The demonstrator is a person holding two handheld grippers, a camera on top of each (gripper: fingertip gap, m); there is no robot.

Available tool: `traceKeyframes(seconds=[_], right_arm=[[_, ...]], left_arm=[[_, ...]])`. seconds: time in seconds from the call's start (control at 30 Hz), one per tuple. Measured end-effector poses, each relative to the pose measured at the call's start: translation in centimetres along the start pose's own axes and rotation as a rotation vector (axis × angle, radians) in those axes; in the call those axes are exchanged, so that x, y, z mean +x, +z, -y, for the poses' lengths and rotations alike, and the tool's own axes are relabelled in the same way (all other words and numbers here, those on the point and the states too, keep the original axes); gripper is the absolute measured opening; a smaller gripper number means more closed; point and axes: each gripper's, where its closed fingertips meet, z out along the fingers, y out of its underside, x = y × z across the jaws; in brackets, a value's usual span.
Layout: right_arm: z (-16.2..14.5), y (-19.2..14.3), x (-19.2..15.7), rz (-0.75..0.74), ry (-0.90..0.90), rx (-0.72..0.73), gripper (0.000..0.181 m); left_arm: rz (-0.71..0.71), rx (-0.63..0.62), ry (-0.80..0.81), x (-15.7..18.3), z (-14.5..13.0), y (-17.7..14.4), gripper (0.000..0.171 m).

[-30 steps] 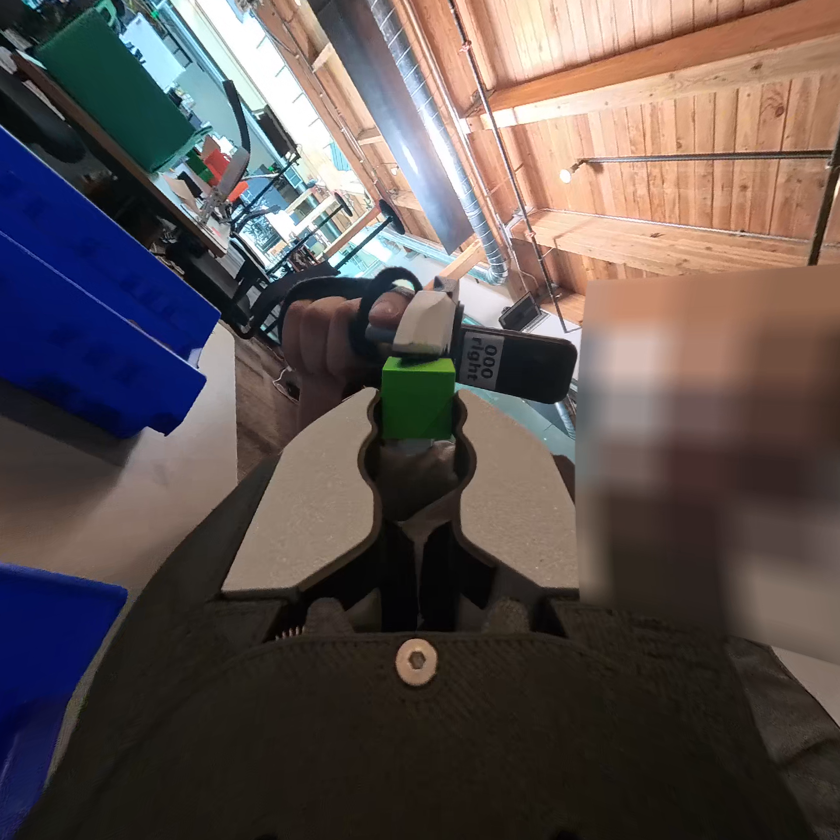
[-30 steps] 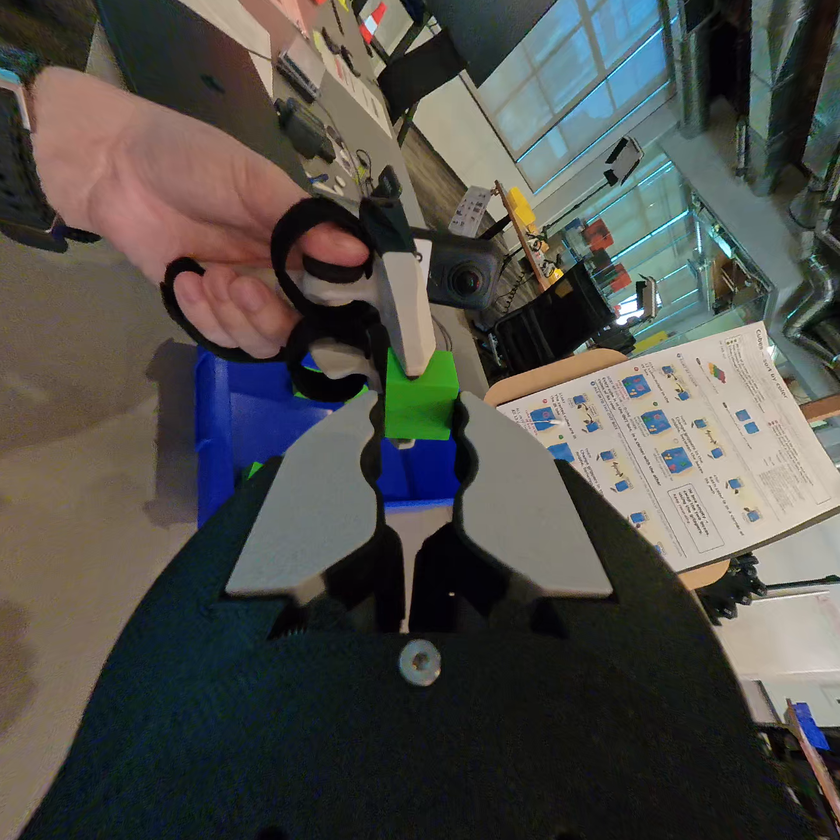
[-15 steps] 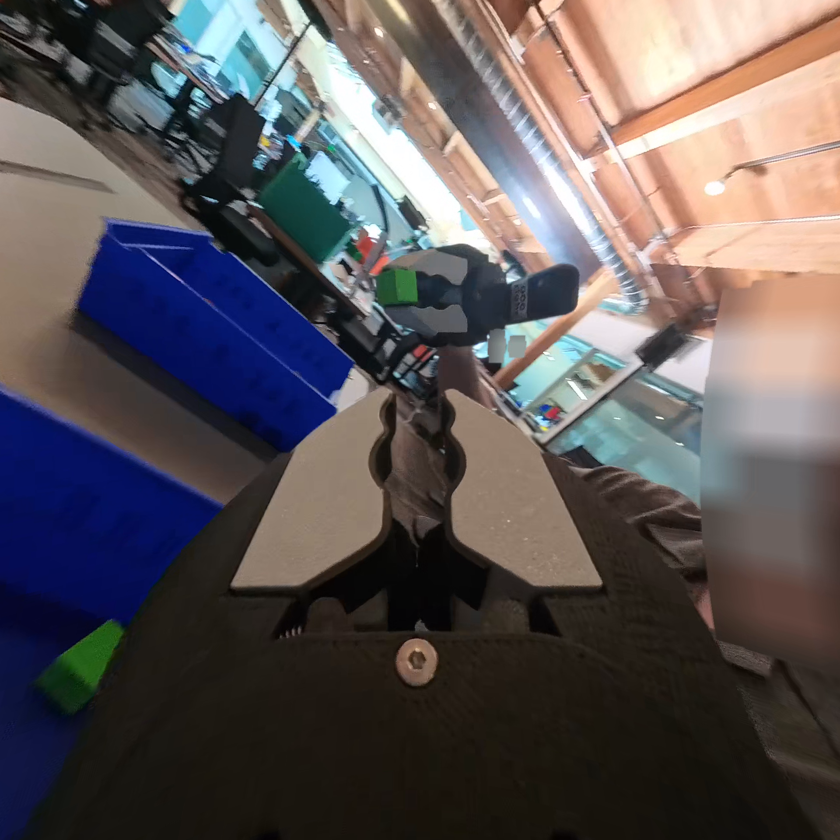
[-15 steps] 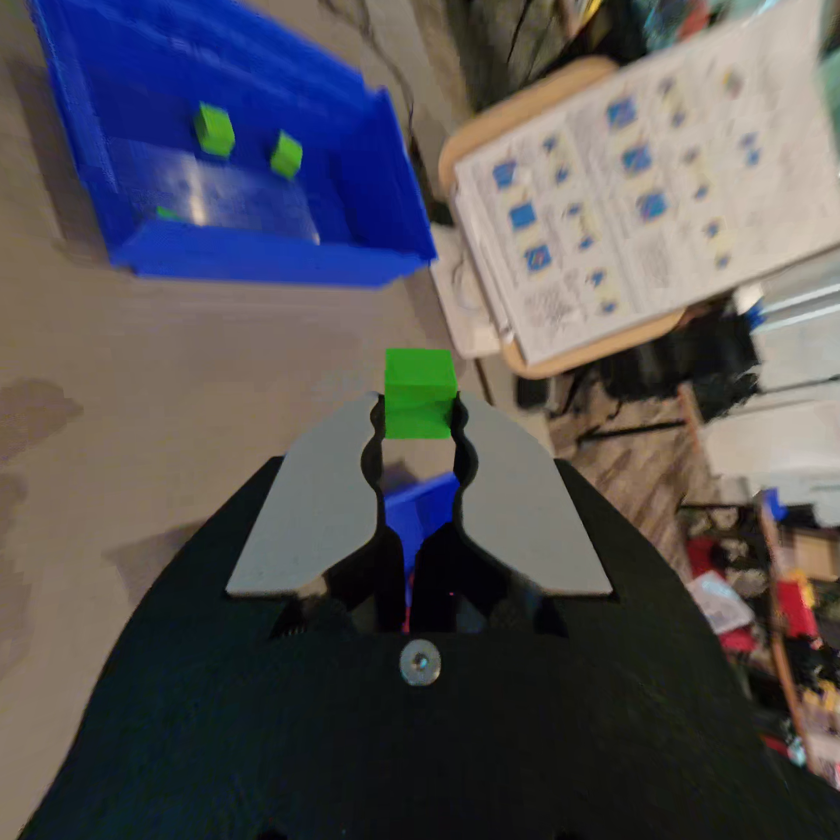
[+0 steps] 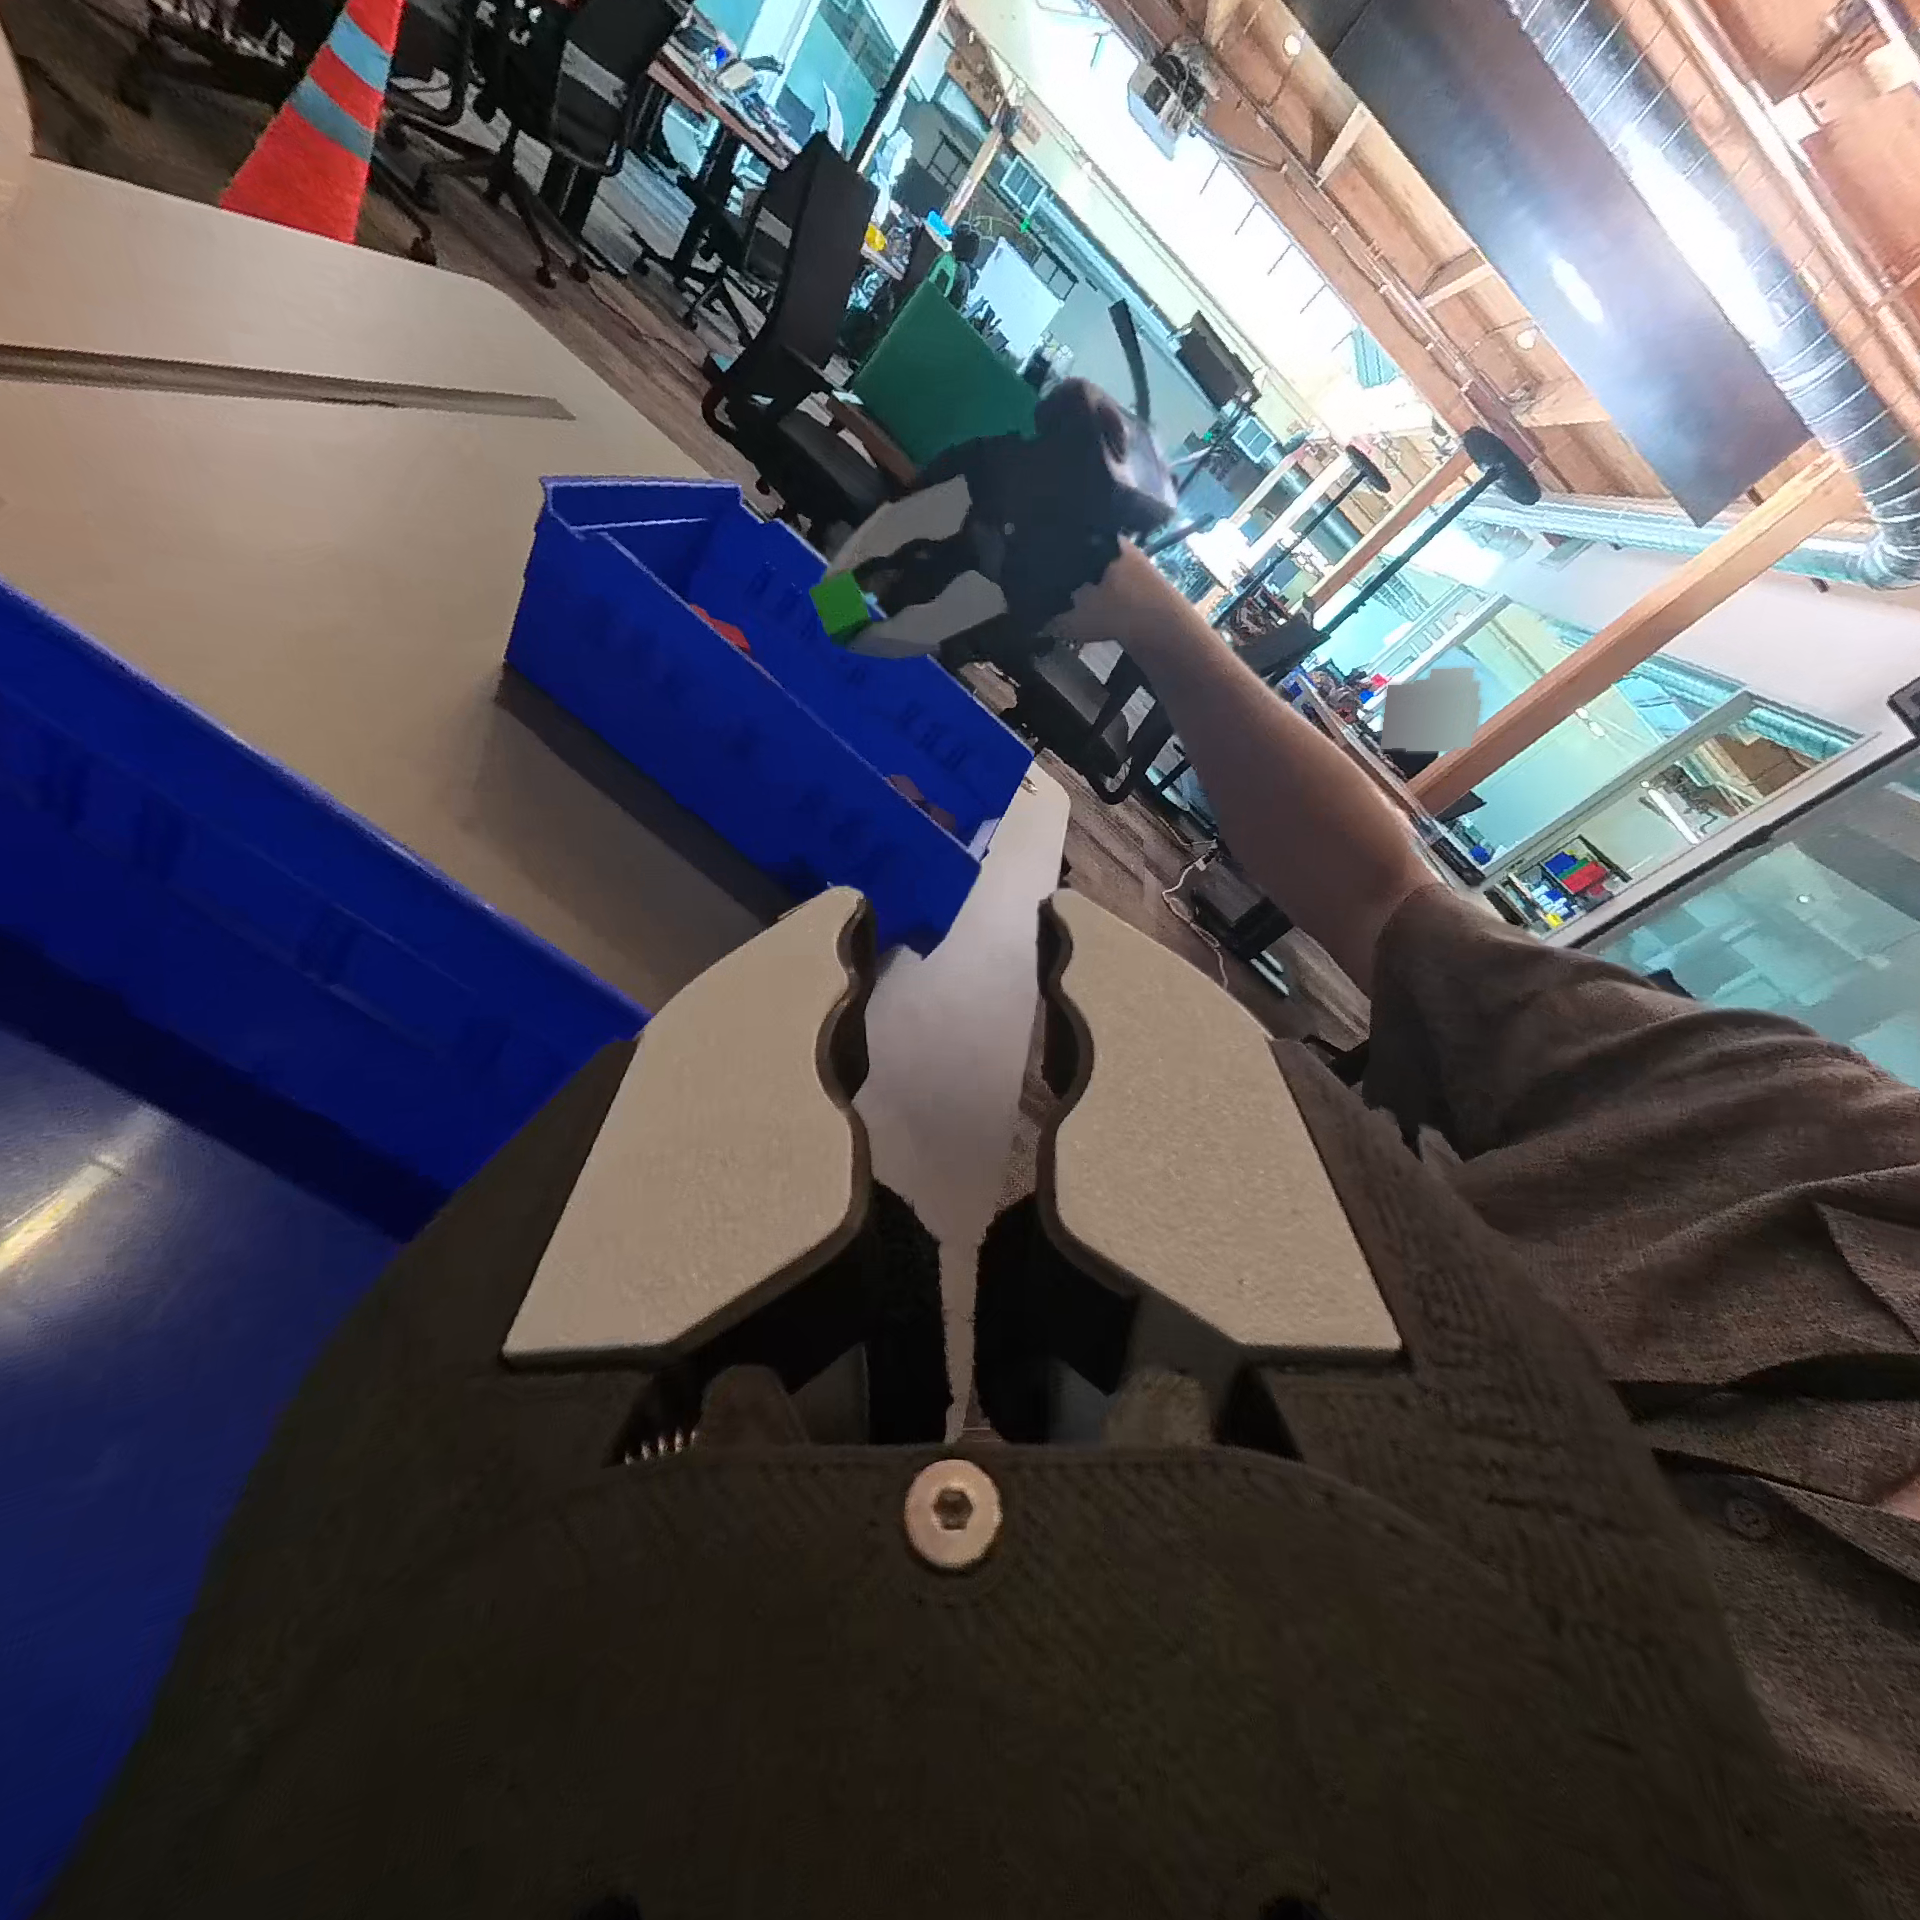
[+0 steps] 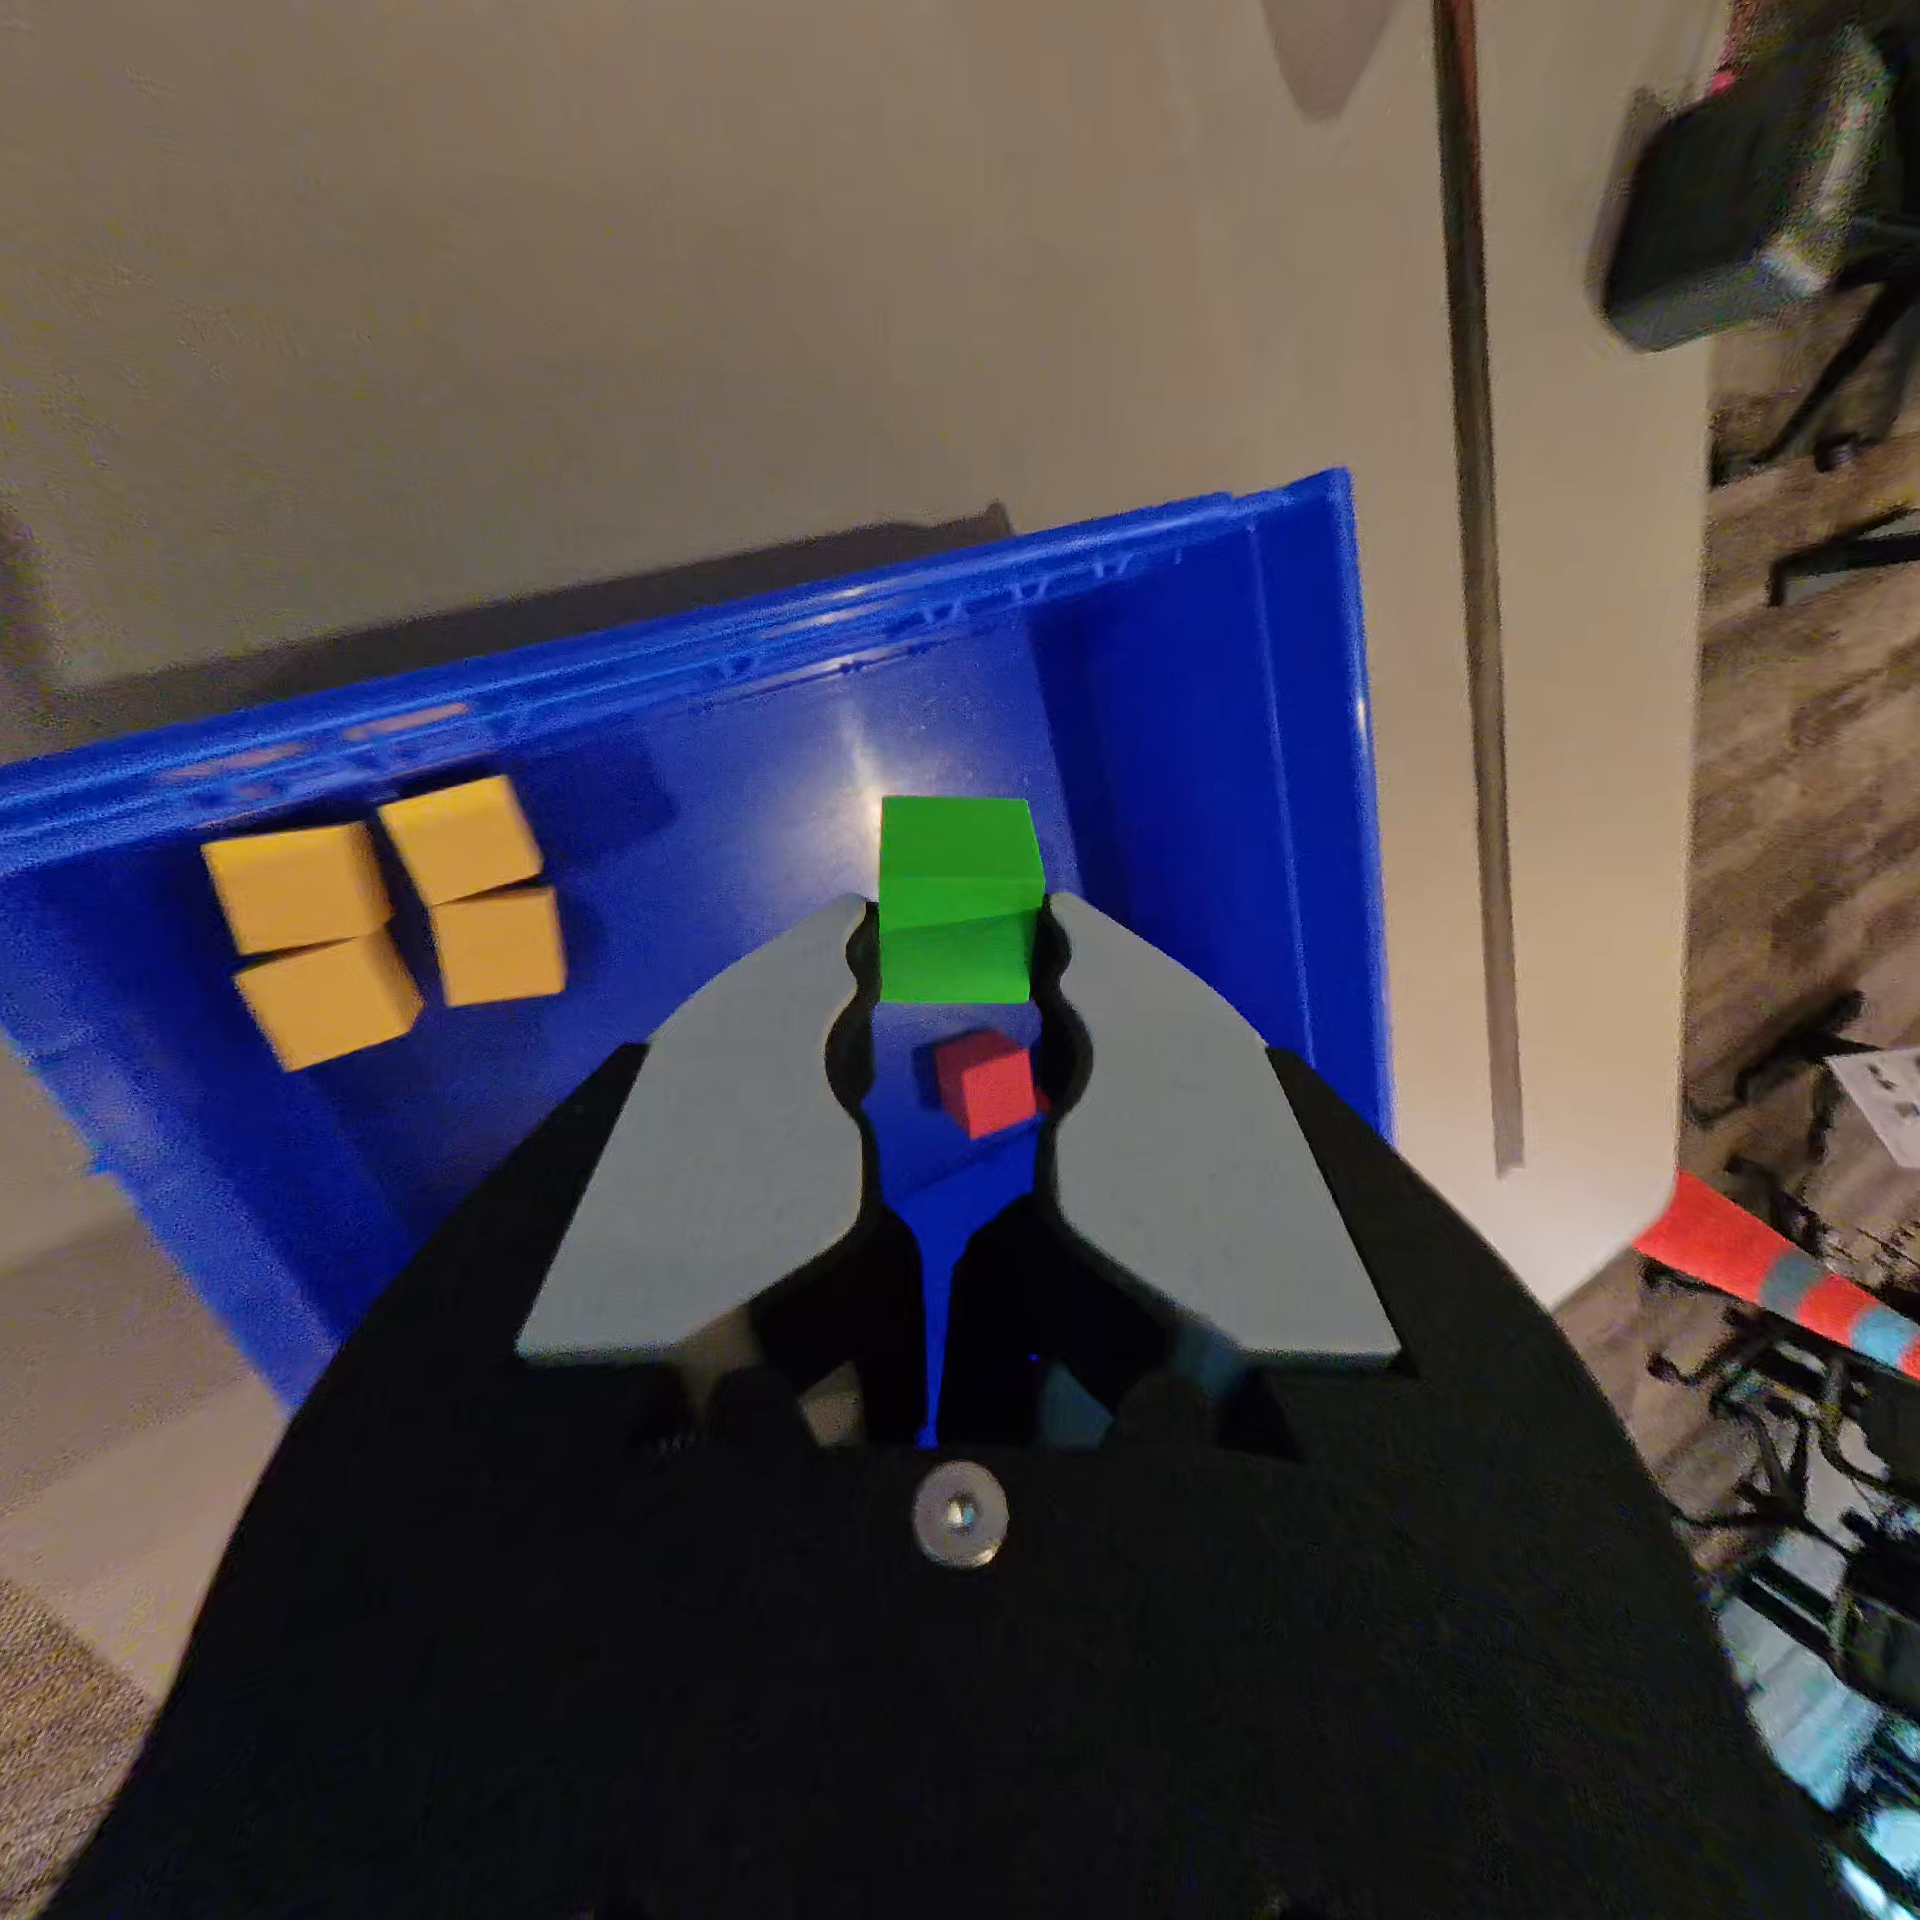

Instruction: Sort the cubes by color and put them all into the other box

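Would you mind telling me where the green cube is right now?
The green cube sits clamped in the right gripper, held above a blue bin, over a red cube and right of four yellow cubes.

The left gripper (image 5: 951, 925) sits low and near, its fingers parted with nothing between them. Farther off, the right gripper (image 6: 956, 914) is held out on a bare forearm (image 5: 1247, 769), fingers clamped on a cube (image 6: 958, 899).
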Motion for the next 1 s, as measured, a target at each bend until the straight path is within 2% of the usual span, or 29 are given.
traceKeyframes(seconds=[0.27,0.47,0.83,1.0], right_arm=[[-1.7,8.7,2.4,0.169,-0.067,-0.091,0.028],[-0.9,12.0,3.2,0.186,-0.108,-0.066,0.028],[-0.1,14.2,3.2,0.255,-0.056,-0.023,0.029],[-0.5,12.9,3.0,0.293,0.027,-0.056,0.051]], left_arm=[[0.096,-0.058,-0.012,-2.0,-1.1,-0.4,0.030],[0.113,-0.063,-0.048,-2.8,-1.3,0.1,0.030],[0.139,-0.074,-0.045,-2.2,-1.7,0.7,0.031],[0.174,-0.112,-0.031,-2.7,-1.5,0.8,0.032]])
